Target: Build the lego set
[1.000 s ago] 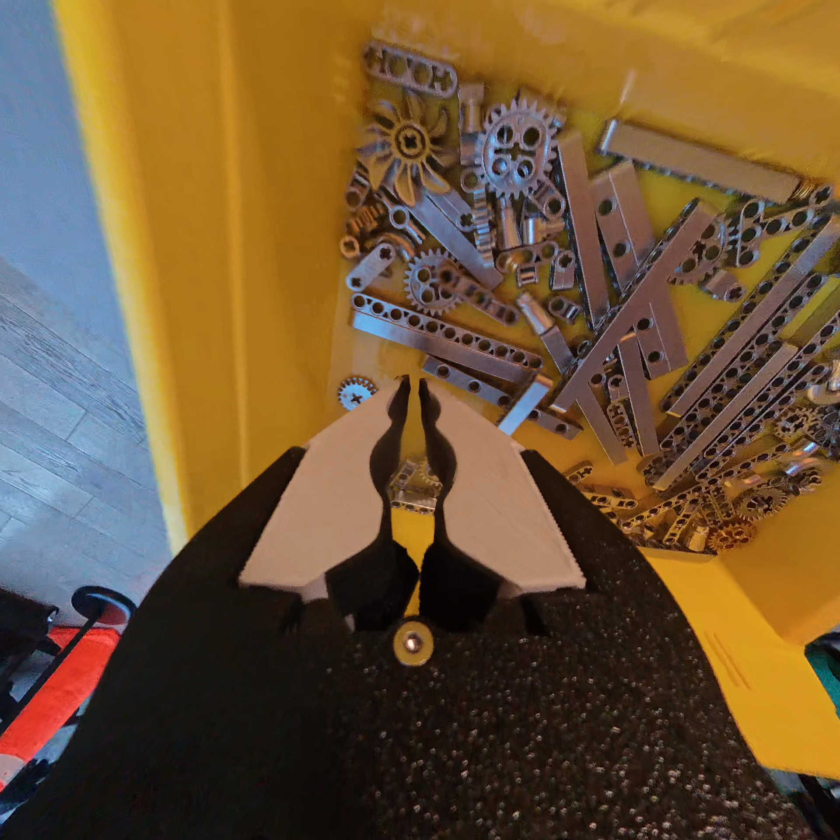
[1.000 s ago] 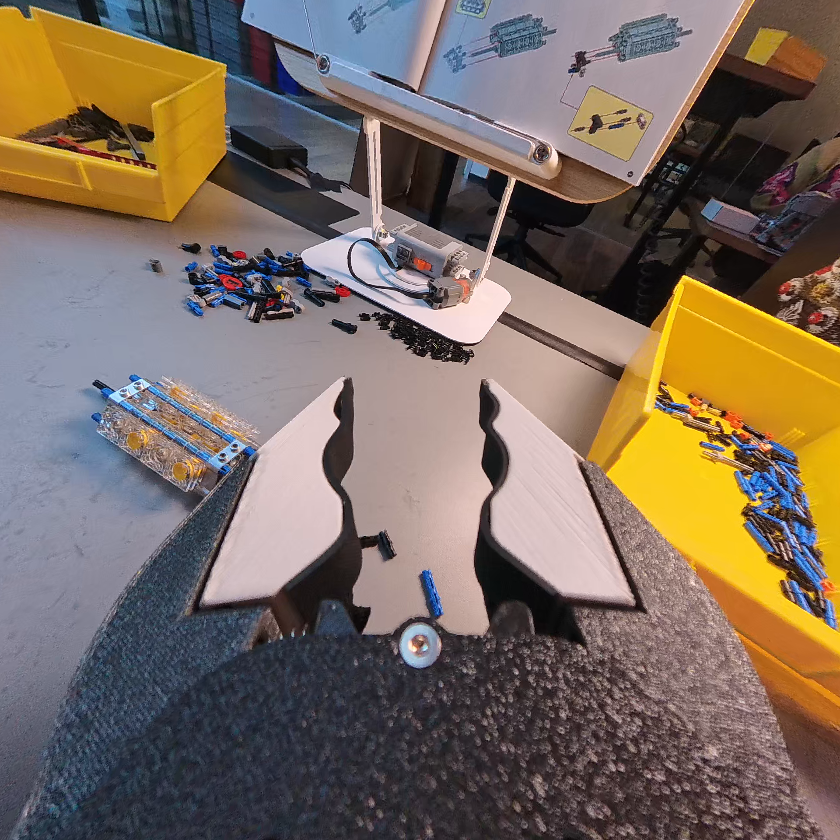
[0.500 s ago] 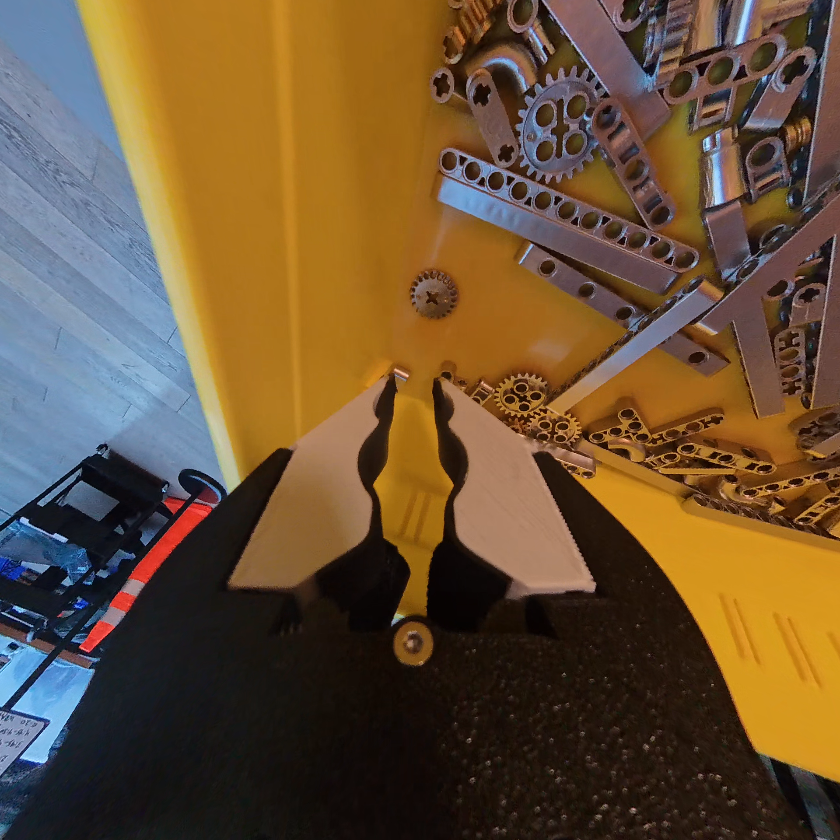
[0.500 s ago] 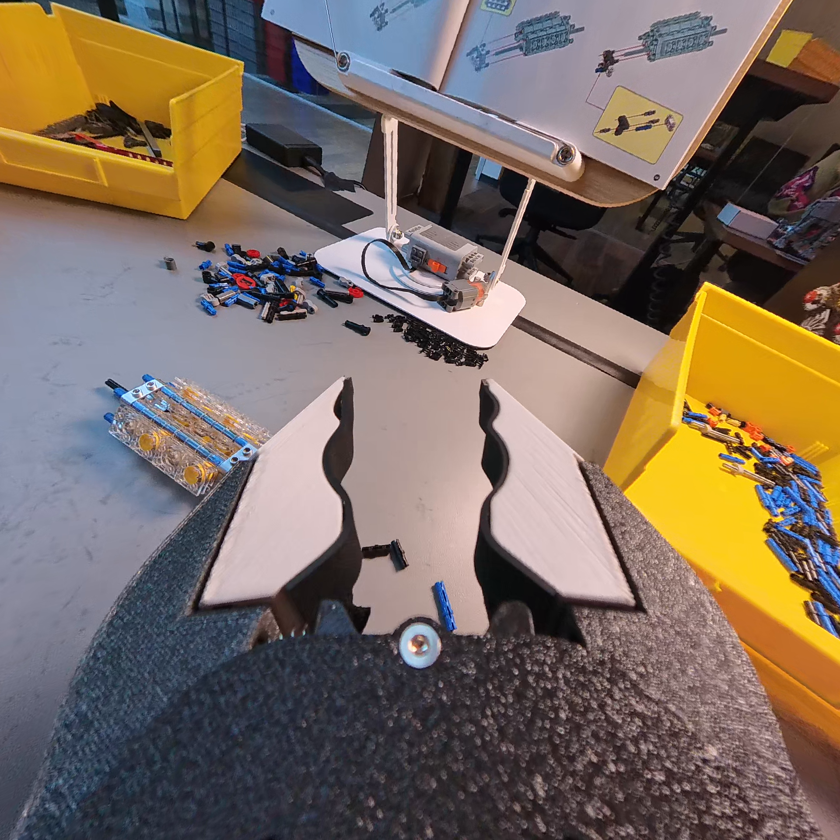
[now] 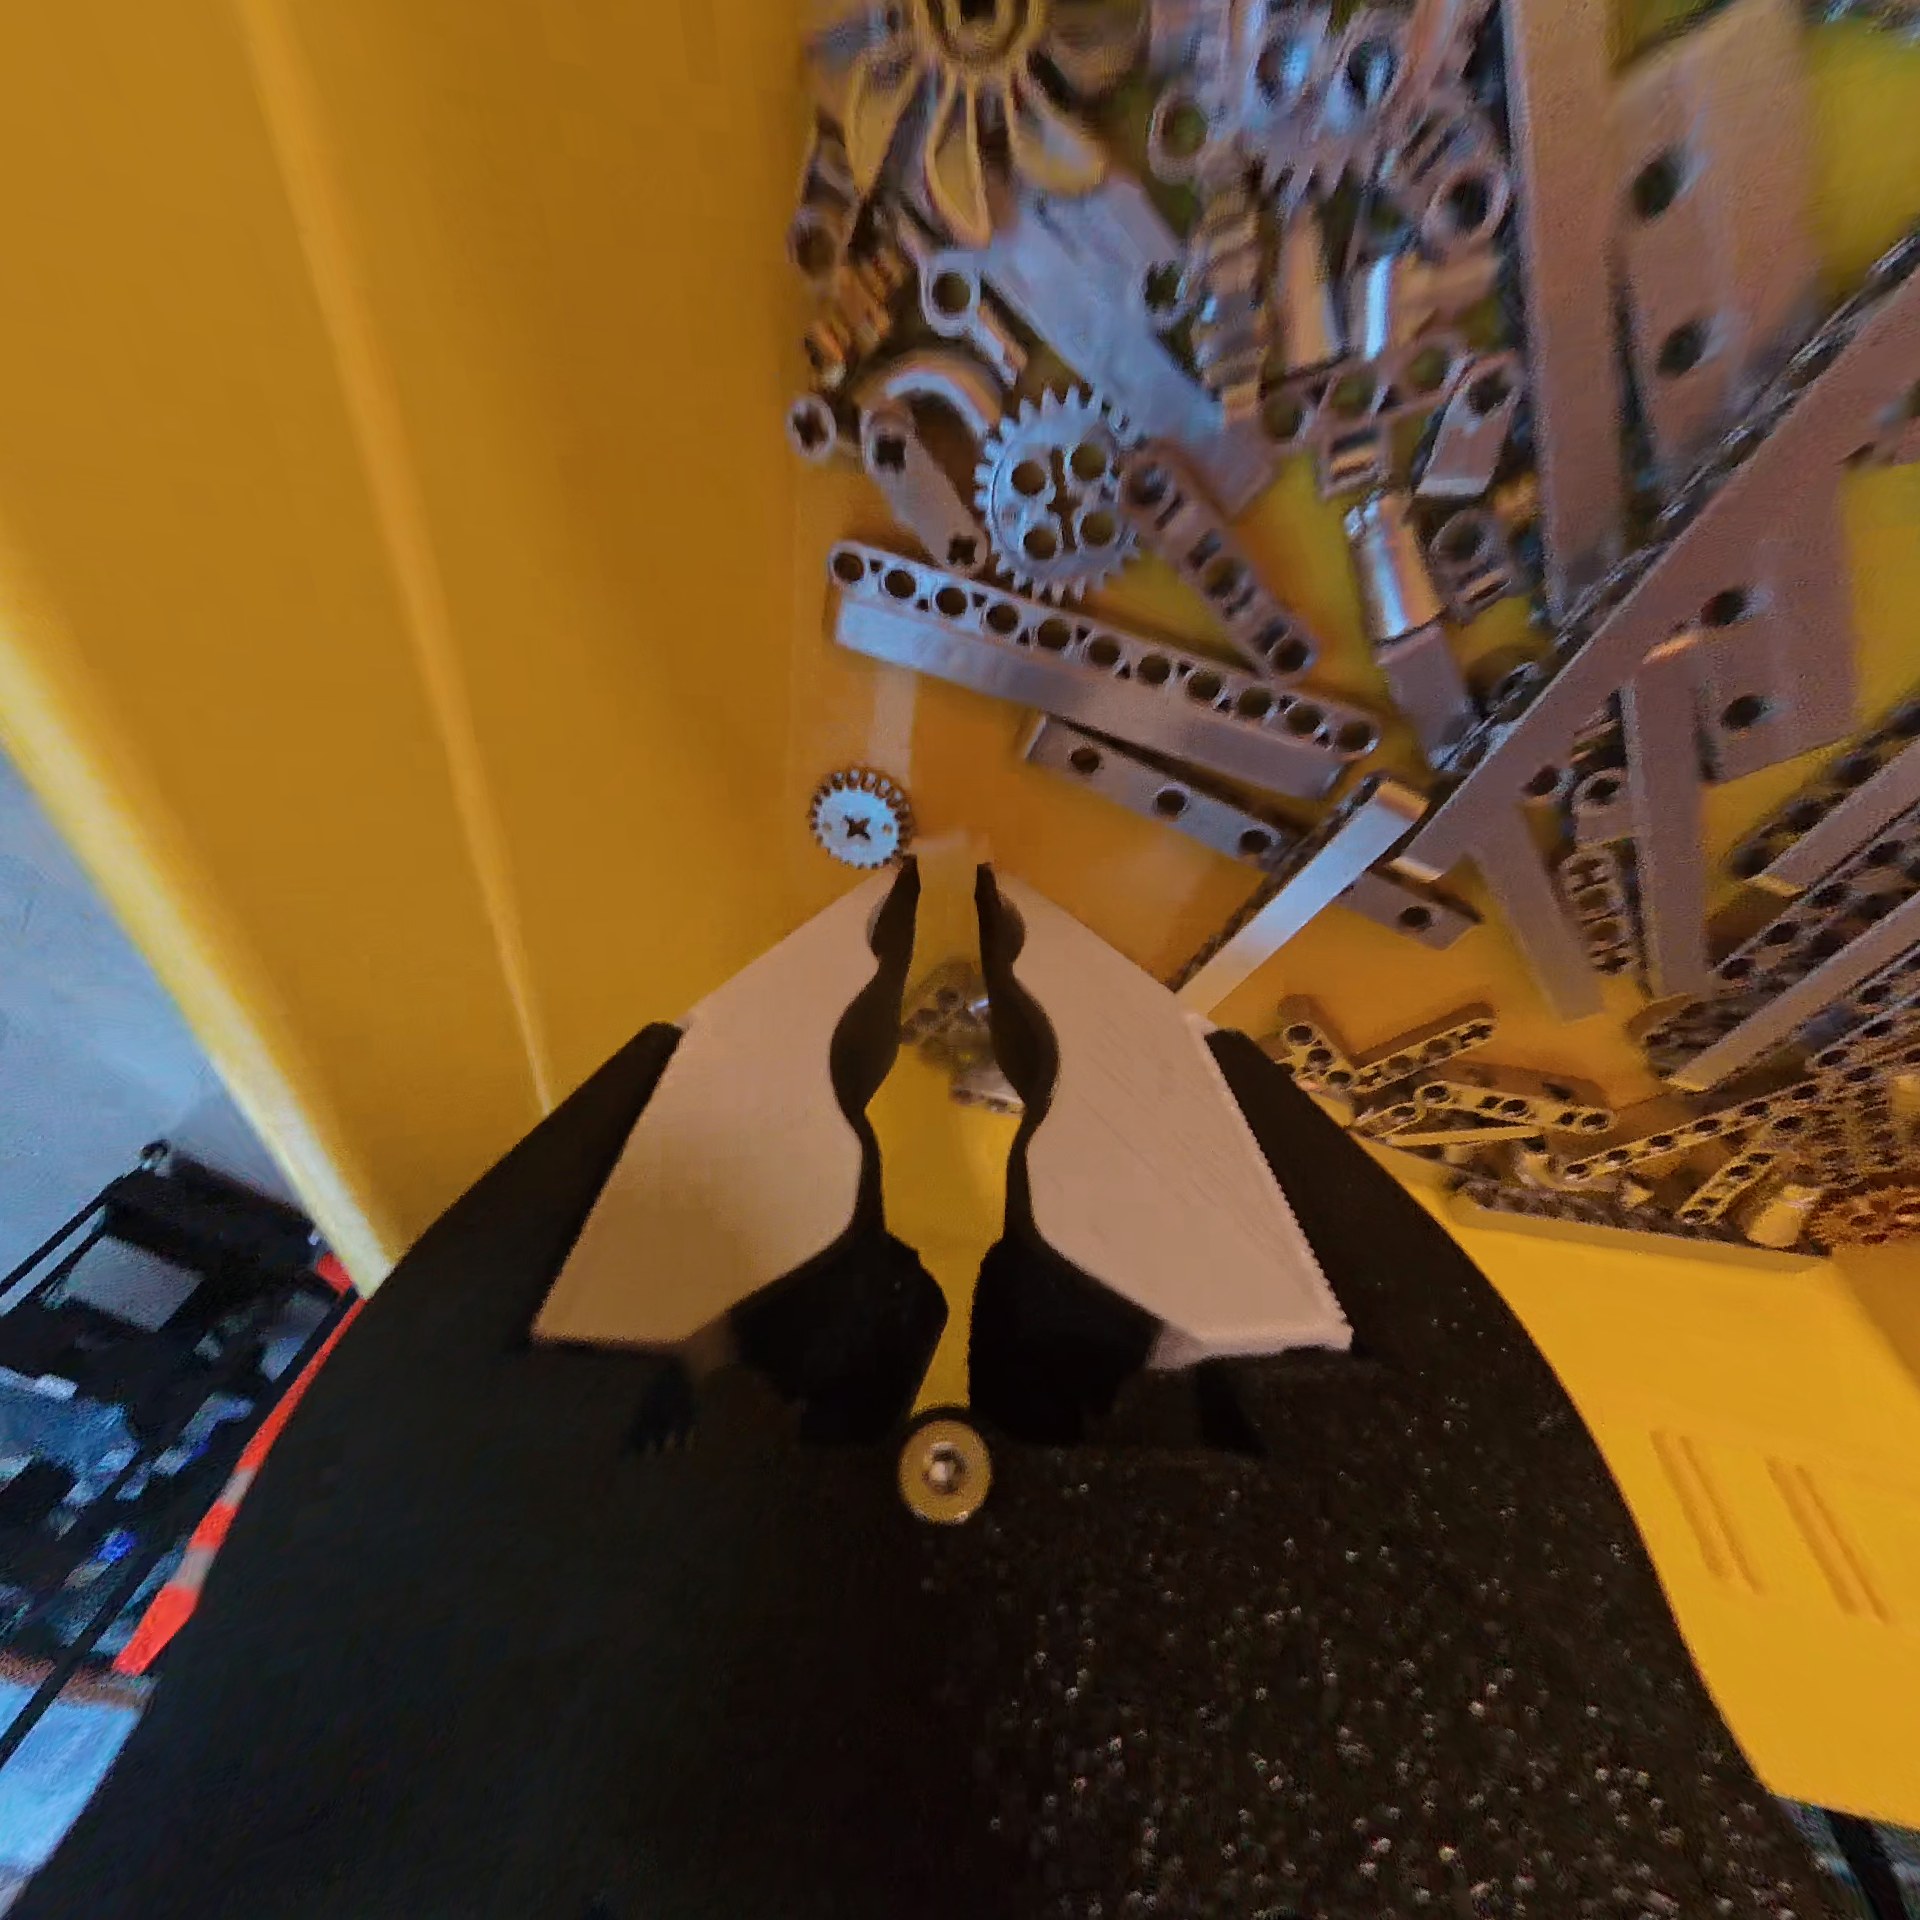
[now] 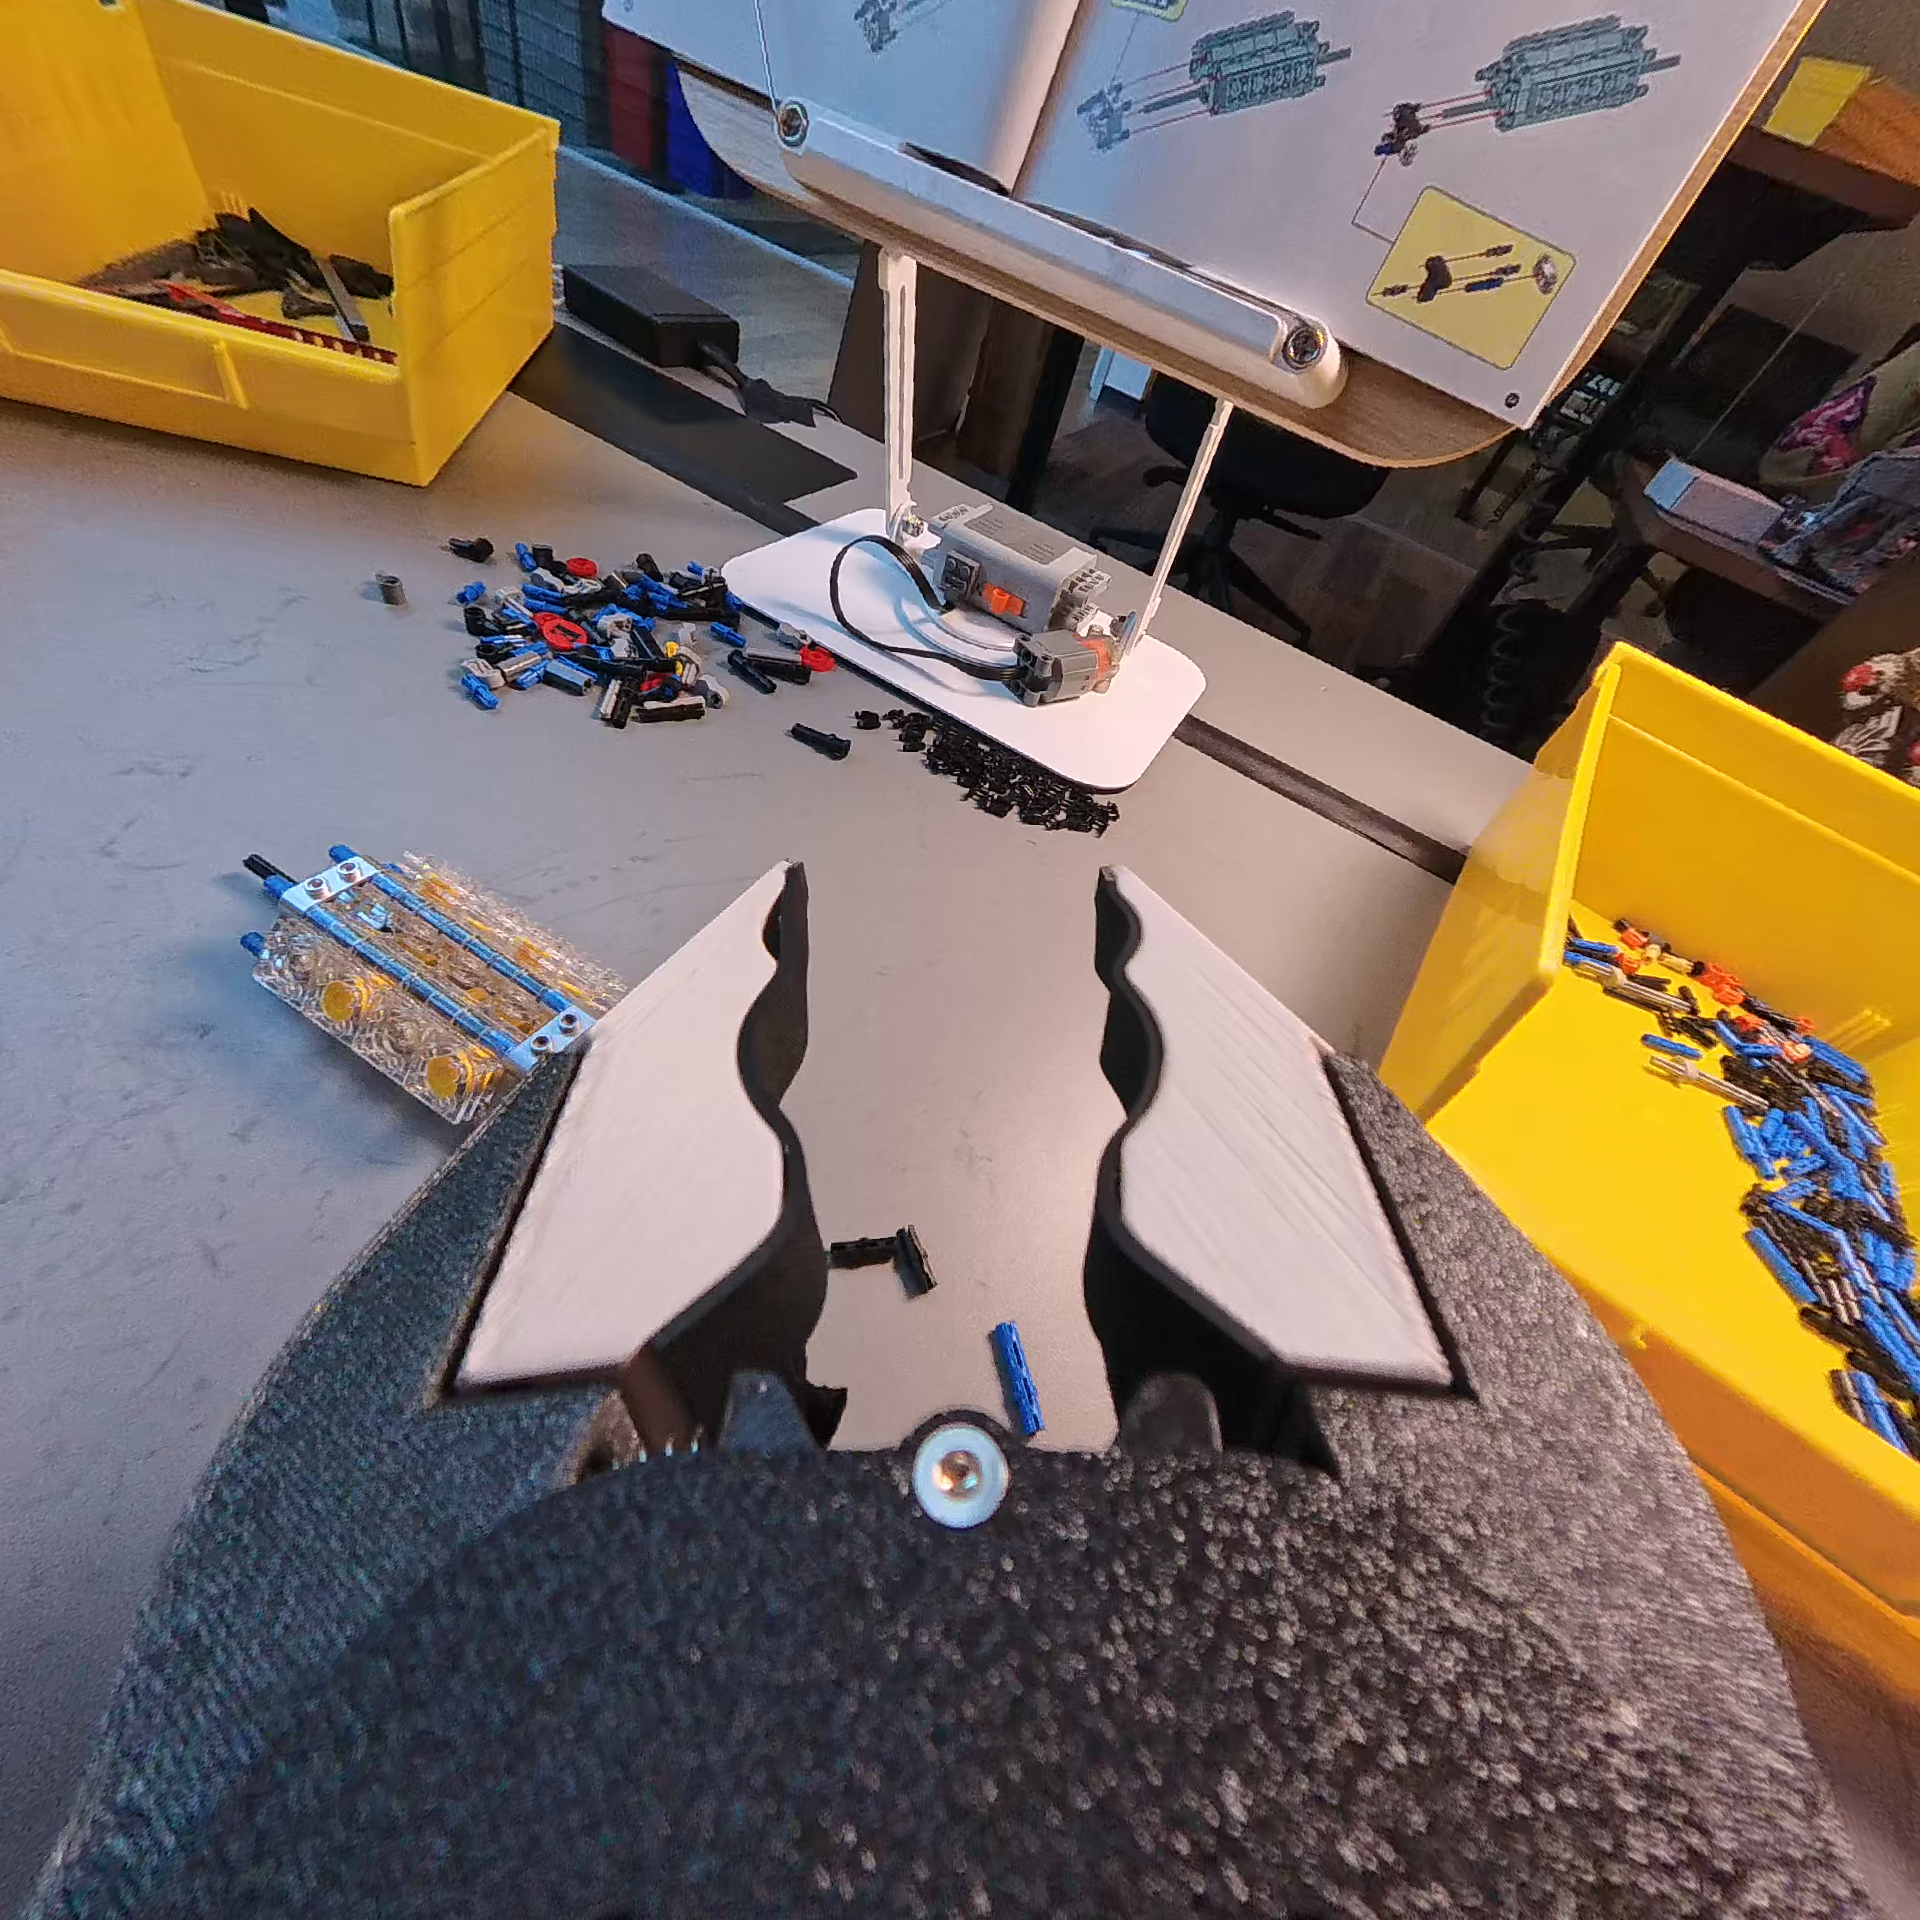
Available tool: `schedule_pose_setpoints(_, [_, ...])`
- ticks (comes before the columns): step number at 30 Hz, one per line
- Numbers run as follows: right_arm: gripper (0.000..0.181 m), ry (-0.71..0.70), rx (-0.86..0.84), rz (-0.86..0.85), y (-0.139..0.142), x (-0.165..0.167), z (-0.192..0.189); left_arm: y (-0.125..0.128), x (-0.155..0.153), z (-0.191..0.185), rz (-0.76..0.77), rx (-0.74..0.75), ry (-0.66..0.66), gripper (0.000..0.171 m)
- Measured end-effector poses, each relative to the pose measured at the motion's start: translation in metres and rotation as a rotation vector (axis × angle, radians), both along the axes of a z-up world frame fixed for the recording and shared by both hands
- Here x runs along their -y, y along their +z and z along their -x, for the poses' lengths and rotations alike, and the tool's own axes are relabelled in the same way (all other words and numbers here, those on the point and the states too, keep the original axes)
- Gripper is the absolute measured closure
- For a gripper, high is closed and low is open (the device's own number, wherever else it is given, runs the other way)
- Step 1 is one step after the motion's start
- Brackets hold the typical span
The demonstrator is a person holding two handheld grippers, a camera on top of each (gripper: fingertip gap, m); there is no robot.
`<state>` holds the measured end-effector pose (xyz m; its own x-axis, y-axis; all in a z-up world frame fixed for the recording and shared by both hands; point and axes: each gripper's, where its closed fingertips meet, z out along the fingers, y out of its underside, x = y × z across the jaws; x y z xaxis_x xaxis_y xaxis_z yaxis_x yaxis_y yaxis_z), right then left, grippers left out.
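My left gripper [image 5: 943,875] is inside a yellow bin [image 5: 582,520] of grey beams and gears, close to its left wall. Its jaws stand a narrow gap apart, and a small pale grey piece [image 5: 951,847] sits pinched at the tips; it is blurred. A small grey gear [image 5: 860,821] lies just left of the tips, and a long holed beam [image 5: 1101,665] lies beyond. My right gripper [image 6: 945,883] is open and empty above the grey table [image 6: 208,727]. Black pins [image 6: 883,1252] and a blue pin [image 6: 1016,1387] lie on the table between its fingers.
A clear engine block assembly [image 6: 416,987] lies left of my right gripper. A yellow bin [image 6: 1662,883] of blue and black pins stands at the right, another yellow bin [image 6: 457,239] at far left. A booklet stand [image 6: 1091,717] holds a battery box [image 6: 1013,571], with loose parts [image 6: 613,644] beside it.
My left gripper went down to the bin floor by the wall, opened a little, then drew back with the pale piece at its tips. My right gripper stayed open and drifted slightly.
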<state>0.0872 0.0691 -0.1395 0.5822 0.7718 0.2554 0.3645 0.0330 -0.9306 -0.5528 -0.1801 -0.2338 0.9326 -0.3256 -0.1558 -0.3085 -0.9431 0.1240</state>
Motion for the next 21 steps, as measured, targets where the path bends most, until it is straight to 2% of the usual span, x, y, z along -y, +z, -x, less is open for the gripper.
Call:
schedule_pose_setpoints(4, [0.128, 0.001, 0.001, 0.003, 0.000, -0.001, 0.001, 0.016, -0.040, -0.036, -0.215, 0.178, -0.002, 0.157])
schedule_pose_setpoints(6, [0.128, 0.008, 0.003, 0.004, -0.001, -0.001, 0.004, 0.023, -0.061, -0.048, -0.323, 0.220, -0.012, 0.151])
schedule_pose_setpoints(9, [0.127, 0.020, 0.011, 0.000, -0.001, 0.001, 0.009, 0.019, -0.076, -0.059, -0.377, 0.260, -0.008, 0.149])
schedule_pose_setpoints(13, [0.127, 0.021, 0.031, -0.009, 0.000, 0.002, 0.009, 0.003, -0.064, -0.055, -0.294, 0.209, -0.039, 0.166])
schedule_pose_setpoints(16, [0.127, 0.011, 0.032, -0.009, 0.003, -0.001, 0.006, 0.005, -0.048, -0.046, -0.234, 0.185, -0.019, 0.166])
schedule_pose_setpoints(19, [0.127, 0.010, 0.031, -0.011, 0.004, -0.002, 0.006, 0.005, -0.019, -0.023, -0.103, 0.056, -0.016, 0.166])
schedule_pose_setpoints(21, [0.128, 0.016, 0.033, -0.011, 0.003, -0.001, 0.009, 0.009, -0.013, -0.014, -0.095, -0.007, -0.019, 0.161])
